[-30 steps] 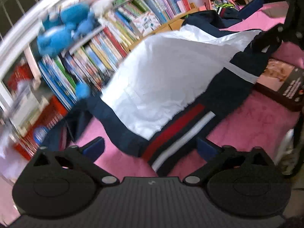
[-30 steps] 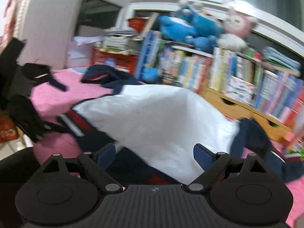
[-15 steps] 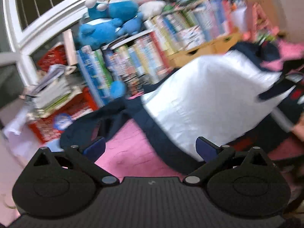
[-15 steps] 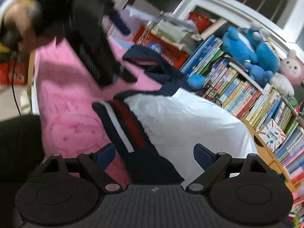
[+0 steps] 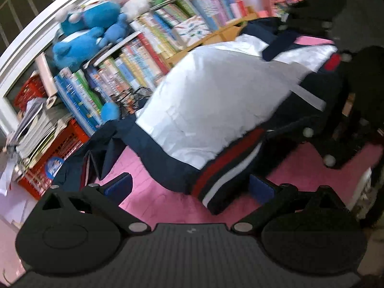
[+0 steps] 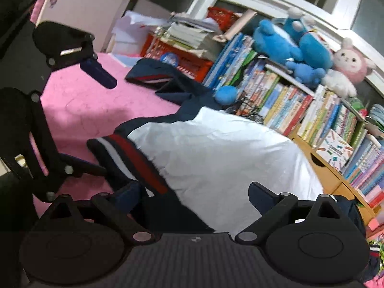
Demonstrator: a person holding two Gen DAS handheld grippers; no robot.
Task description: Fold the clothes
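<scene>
Left wrist view, jacket: a navy jacket (image 5: pixel 216 100) with a white lining turned up is seen spread on a pink bed cover (image 5: pixel 153 192), in front of a low bookshelf (image 5: pixel 148 48).
Left wrist view, hem: the striped red-and-white hem band (image 5: pixel 228 175) is found at the near edge, just ahead of the gripper.
Left wrist view, sleeve: a navy sleeve (image 5: pixel 96 153) is seen trailing off to the left over the pink cover.
Left wrist view, left gripper (image 5: pixel 190 188): the jaws are held wide apart and nothing is clamped; pink cover and the hem corner show between them.
Right wrist view, jacket: the same garment (image 6: pixel 216 158) is seen from the other side, its striped band (image 6: pixel 129 158) lying just in front of the gripper.
Right wrist view, right gripper (image 6: pixel 194 195): the jaws have just been opening and stand wide; cloth lies between them, but it is not pressed by the pads.
Right wrist view, other gripper: the left one (image 6: pixel 96 72) is seen raised above the pink cover, clear of the cloth.
Handling: the cloth is judged light, limp and rather slippery on the lining side, so sagging and sliding are to be expected when it is lifted.
Hold: the thicker ribbed hem band and the navy side edges are judged the firmest places to be pinched; the smooth lining is better avoided.
</scene>
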